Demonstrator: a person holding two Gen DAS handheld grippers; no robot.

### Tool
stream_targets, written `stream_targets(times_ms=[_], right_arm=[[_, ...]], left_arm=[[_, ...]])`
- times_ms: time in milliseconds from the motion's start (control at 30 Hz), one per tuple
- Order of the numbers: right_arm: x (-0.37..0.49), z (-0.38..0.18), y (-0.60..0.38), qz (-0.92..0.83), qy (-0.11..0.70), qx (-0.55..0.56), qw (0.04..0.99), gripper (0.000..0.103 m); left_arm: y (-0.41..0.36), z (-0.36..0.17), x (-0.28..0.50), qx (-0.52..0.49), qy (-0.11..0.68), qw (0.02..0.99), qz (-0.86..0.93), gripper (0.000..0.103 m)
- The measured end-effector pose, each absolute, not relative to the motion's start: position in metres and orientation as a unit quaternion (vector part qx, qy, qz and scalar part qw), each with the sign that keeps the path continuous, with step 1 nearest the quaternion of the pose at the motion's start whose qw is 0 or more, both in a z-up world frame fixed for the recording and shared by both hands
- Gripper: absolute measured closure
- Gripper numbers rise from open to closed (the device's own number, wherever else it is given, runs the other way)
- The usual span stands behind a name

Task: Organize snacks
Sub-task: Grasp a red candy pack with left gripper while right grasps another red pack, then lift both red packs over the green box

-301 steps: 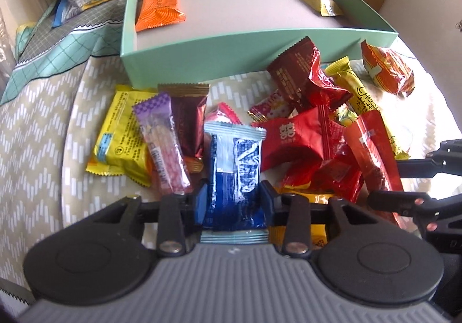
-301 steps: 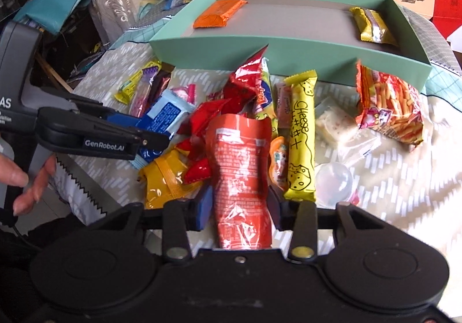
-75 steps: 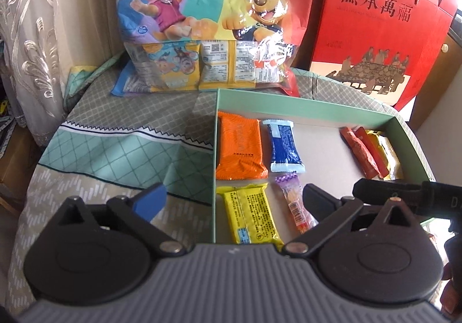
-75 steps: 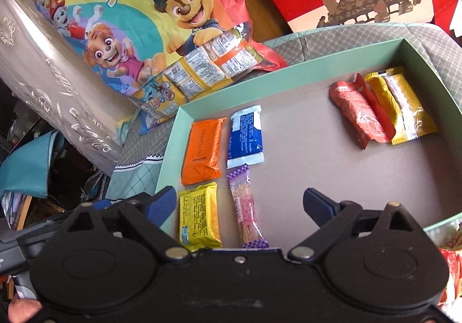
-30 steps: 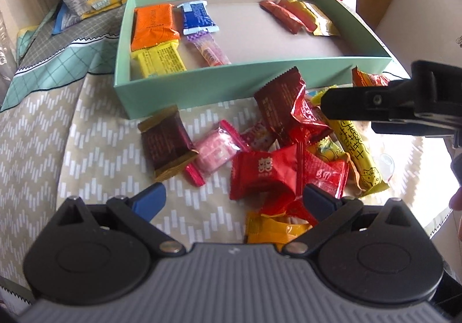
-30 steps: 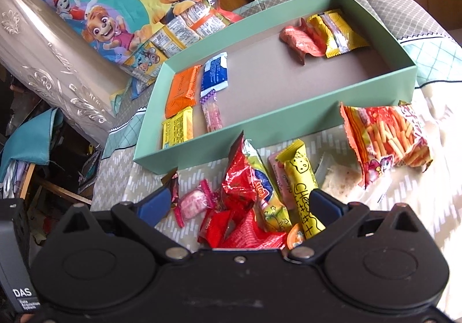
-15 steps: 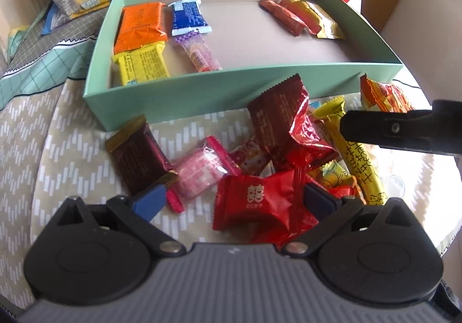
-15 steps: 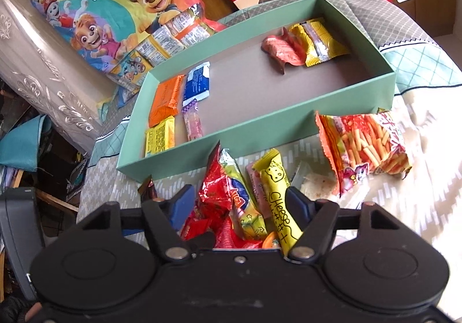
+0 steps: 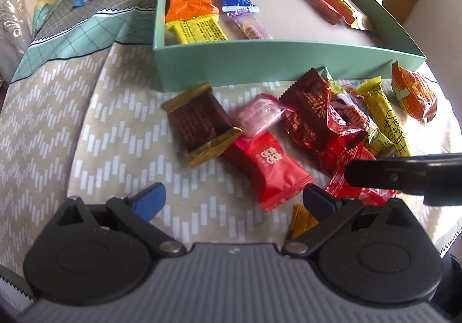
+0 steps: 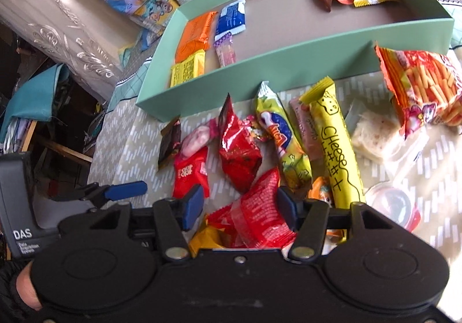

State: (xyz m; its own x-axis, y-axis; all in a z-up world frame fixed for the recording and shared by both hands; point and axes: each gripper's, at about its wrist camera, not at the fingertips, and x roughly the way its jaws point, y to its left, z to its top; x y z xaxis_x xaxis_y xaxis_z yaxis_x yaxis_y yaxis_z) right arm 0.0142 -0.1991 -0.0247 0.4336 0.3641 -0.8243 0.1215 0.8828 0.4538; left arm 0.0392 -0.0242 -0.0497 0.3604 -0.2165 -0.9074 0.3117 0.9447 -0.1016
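Snacks lie scattered on a patterned cloth (image 9: 121, 132) in front of a green box (image 9: 288, 63).

Left view: the left gripper (image 9: 232, 197) has its jaws wide apart, holding nothing. A red candy pack (image 9: 268, 167) lies just ahead, between the two tips, not touched. A brown pack (image 9: 202, 123) lies farther ahead.
Right view: the right gripper (image 10: 238, 204) is closing its jaws. A crinkly red packet (image 10: 260, 216) sits right between them, and the right pad touches it. A yellow cheese stick (image 10: 335, 146) lies just outside the right jaw.
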Motion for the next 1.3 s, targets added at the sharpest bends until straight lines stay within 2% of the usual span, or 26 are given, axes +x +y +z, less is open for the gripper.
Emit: stream_targets(times_ms=[100,233,367,567,633,667,700,767,967,1300], right_arm=[[0.008,-0.029,-0.209,0.079,0.533,0.280,0.795,0.045],[0.005,-0.016,-0.218,0.057,0.510,0.274,0.813,0.045],[0.005,-0.008,-0.223,0.048,0.492,0.275,0.825,0.045],[0.000,-0.013,-0.225,0.050,0.498,0.276,0.820,0.045],[0.001,-0.015,-0.226,0.049,0.499,0.274,0.821,0.045],[0.002,-0.015,-0.226,0.048,0.499,0.272,0.822,0.045],[0.003,-0.015,-0.226,0.048,0.498,0.271,0.823,0.045],[0.007,-0.015,-0.224,0.048,0.495,0.263,0.827,0.045],[0.033,-0.004,-0.210,0.067,0.475,0.222,0.849,0.045],[0.083,-0.017,-0.158,0.130,0.507,0.177,0.834,0.045]], left_arm=[[-0.025,-0.045,0.038,0.038,0.541,0.824,-0.163,0.000],[-0.038,-0.030,0.030,0.025,0.530,0.824,-0.200,0.000],[-0.066,-0.021,0.019,0.023,0.522,0.813,-0.257,0.011],[-0.097,-0.044,0.015,0.050,0.547,0.783,-0.290,0.010],[-0.099,-0.052,0.012,0.054,0.550,0.781,-0.291,0.016],[-0.098,-0.051,0.009,0.060,0.534,0.789,-0.297,0.042],[-0.097,-0.050,0.009,0.057,0.533,0.787,-0.305,0.053],[-0.092,-0.047,0.013,0.048,0.533,0.790,-0.299,0.058],[-0.060,-0.035,0.032,0.012,0.531,0.802,-0.273,0.059],[-0.043,-0.048,0.037,-0.019,0.546,0.788,-0.284,0.057]])
